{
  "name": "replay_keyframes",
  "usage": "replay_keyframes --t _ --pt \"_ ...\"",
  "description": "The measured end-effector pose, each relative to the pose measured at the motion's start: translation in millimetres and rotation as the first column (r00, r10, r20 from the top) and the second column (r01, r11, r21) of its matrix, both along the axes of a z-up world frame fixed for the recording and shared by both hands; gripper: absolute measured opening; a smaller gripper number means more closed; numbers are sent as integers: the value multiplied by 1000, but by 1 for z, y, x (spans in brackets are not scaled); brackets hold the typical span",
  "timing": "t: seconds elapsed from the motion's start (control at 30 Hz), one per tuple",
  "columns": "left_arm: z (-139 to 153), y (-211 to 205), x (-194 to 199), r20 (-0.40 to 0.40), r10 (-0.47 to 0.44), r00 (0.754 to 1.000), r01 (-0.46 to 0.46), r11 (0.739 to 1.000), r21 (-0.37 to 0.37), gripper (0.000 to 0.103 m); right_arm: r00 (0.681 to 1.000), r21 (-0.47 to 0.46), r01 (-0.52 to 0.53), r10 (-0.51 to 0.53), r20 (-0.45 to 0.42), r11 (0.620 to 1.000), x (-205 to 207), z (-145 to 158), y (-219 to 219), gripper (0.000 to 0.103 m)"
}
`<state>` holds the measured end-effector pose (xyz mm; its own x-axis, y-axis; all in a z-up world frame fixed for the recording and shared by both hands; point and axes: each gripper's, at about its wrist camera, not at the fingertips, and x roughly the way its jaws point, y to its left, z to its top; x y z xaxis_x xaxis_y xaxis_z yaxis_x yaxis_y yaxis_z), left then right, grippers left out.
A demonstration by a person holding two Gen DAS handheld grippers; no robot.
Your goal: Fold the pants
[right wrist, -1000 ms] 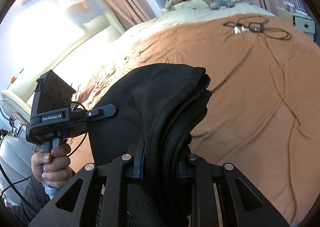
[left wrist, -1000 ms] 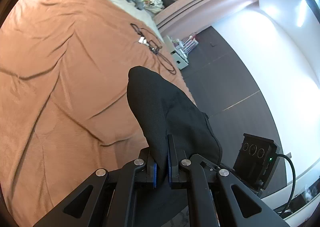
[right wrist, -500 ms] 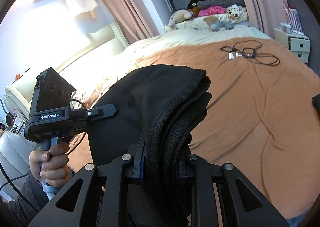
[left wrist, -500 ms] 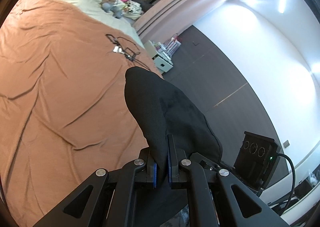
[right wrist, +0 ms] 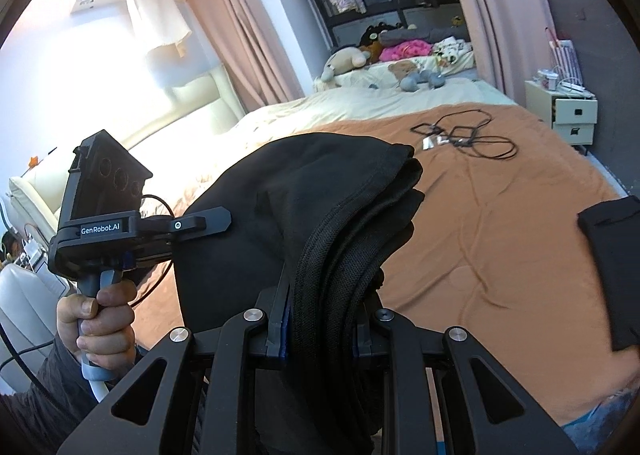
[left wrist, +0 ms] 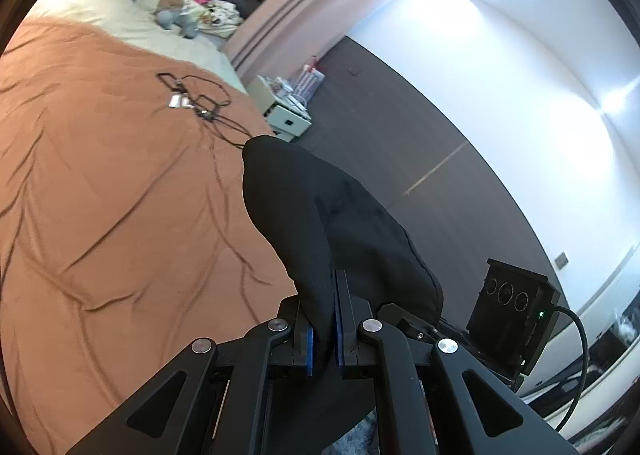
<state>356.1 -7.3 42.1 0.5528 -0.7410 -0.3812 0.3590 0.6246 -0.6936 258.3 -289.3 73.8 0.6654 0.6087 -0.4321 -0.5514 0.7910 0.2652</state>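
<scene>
You hold the black pants [right wrist: 320,215] off the bed [left wrist: 100,215], filling the centre of both views: your right gripper [right wrist: 320,331] is clamped on a thick stack of layers with the waistband, your left gripper [left wrist: 323,331] pinched nearly closed on a thinner fold. Judged from the bunched layers, some folding is done, but the garment is not yet laid down flat. The white nightstand [right wrist: 568,115], right edge of the right view, has both drawers closed, contents hidden.
</scene>
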Motion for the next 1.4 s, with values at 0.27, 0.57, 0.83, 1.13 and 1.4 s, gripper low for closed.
replay_keyframes --t 0.27,0.57,0.83,1.13,1.4 --pt "12 -72 21 18 -70 997 70 997 25 7 998 6 48 -48 35 999 -22 1 -48 18" --pt "19 -171 51 51 -174 984 172 984 39 7 989 -11 124 -123 83 992 -58 8 -113 18" --pt "19 -261 73 71 -252 965 249 967 50 7 974 -42 196 -190 122 980 -84 14 -155 18" --pt "7 -345 102 70 -328 942 327 945 28 7 957 -105 270 -255 141 957 -94 19 -172 18" --pt "-22 -391 138 40 -353 935 353 936 3 7 949 -177 307 -289 123 935 -84 25 -166 17"
